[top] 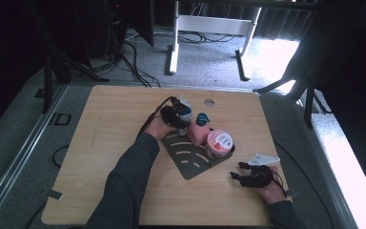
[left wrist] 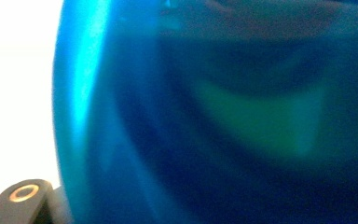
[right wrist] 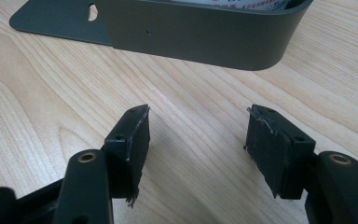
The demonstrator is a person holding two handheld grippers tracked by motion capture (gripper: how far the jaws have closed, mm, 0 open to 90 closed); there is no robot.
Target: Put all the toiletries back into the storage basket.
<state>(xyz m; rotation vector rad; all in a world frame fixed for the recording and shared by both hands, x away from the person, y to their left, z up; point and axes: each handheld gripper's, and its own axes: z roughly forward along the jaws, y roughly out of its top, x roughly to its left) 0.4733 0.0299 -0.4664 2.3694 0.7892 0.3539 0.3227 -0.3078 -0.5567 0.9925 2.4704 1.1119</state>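
- The left gripper [top: 181,119] grasped a blue cup [left wrist: 214,116] just behind the dark rack [top: 190,160].
- The right gripper [right wrist: 196,140] rested released, empty-jawed, near the rack's front corner.

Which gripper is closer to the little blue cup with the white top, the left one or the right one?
Left. The left gripper is right against the small blue cup with the white top at the dark tray's far end. The right gripper rests open on the wooden table, well away.

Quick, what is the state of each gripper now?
Left gripper: closed on a blue translucent cup.
Right gripper: open, holding nothing, over the wooden table.
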